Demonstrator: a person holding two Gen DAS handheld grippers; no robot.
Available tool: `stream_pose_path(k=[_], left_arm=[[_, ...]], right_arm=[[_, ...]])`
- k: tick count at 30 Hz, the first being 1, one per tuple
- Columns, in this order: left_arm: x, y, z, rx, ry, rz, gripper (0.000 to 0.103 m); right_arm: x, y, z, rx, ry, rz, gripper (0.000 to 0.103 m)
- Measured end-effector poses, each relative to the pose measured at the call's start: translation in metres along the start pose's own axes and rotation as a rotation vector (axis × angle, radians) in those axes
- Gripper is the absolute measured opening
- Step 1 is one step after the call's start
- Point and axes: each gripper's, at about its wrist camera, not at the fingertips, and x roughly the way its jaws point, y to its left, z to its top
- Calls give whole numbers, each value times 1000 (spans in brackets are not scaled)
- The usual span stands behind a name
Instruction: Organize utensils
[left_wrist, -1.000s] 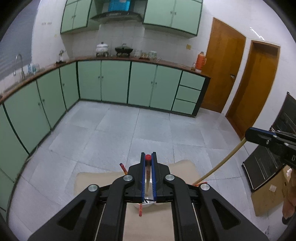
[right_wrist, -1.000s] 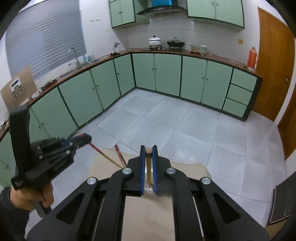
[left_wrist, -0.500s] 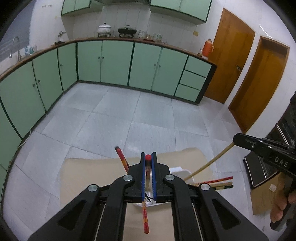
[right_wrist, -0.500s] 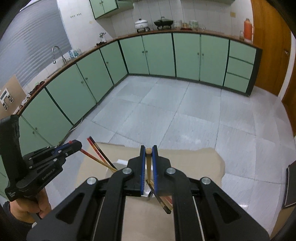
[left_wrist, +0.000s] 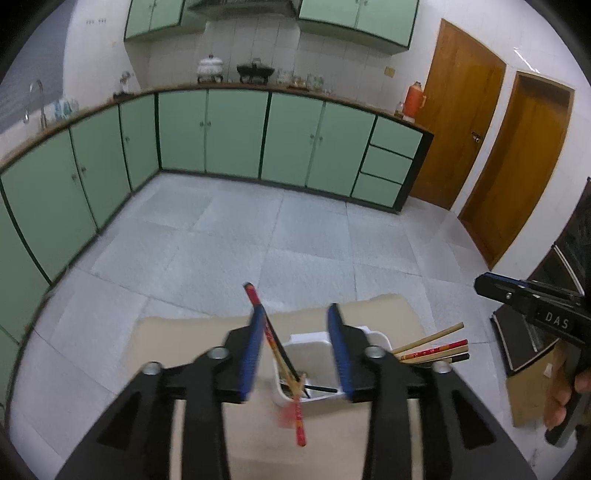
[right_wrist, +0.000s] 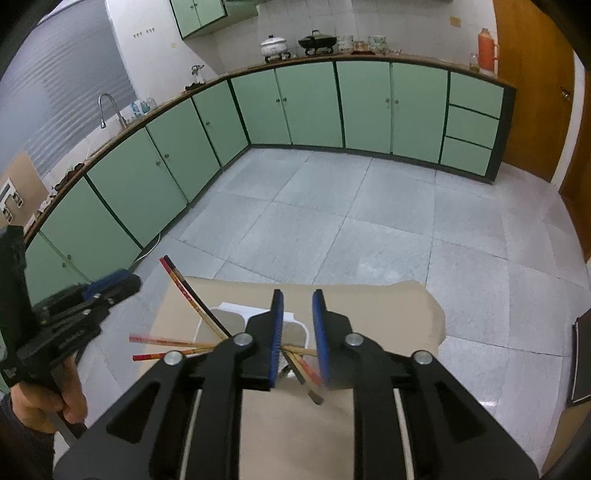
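Note:
A white holder (left_wrist: 317, 339) stands on a brown table (left_wrist: 177, 339). My left gripper (left_wrist: 297, 314) is open just above it. A red chopstick (left_wrist: 275, 343) leans between its fingers, free of them, with its lower end blurred. Several more chopsticks (left_wrist: 432, 349) stick out of the holder to the right. My right gripper (right_wrist: 297, 299) is open over the same holder (right_wrist: 231, 308), with chopstick ends (right_wrist: 301, 365) below its fingers and other chopsticks (right_wrist: 184, 291) fanning out to the left.
The table's far edge (right_wrist: 303, 282) drops to a grey tiled floor. Green cabinets (left_wrist: 236, 136) line the walls, with wooden doors (left_wrist: 465, 110) at the right. A dark panel (left_wrist: 535, 332) leans at the right of the table.
Both grippers have opened. The red chopstick left the left fingers and the tan one left the right fingers; both now rest in the holder. Both grippers have come lower over the holder.

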Motion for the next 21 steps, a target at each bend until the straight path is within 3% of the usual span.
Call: stream_pose_path(k=[3, 5, 8, 11, 15, 21], left_arm=[[-13, 3, -6, -1, -24, 12, 60], [-23, 4, -14, -4, -38, 17, 73], [-37, 2, -29, 26, -67, 42, 87], [-50, 1, -48, 50, -95, 75, 96], [-61, 3, -71, 74, -122, 127, 97], [-79, 4, -120, 71, -176, 183, 97]], right_arm=[[-14, 2, -11, -24, -44, -31, 39], [-21, 5, -20, -45, -81, -61, 63], [-31, 5, -38, -37, -133, -95, 87], [-38, 4, -58, -43, -188, -128, 91], [-38, -5, -83, -5, -213, -121, 94], [-36, 8, -138, -61, -292, -163, 96]])
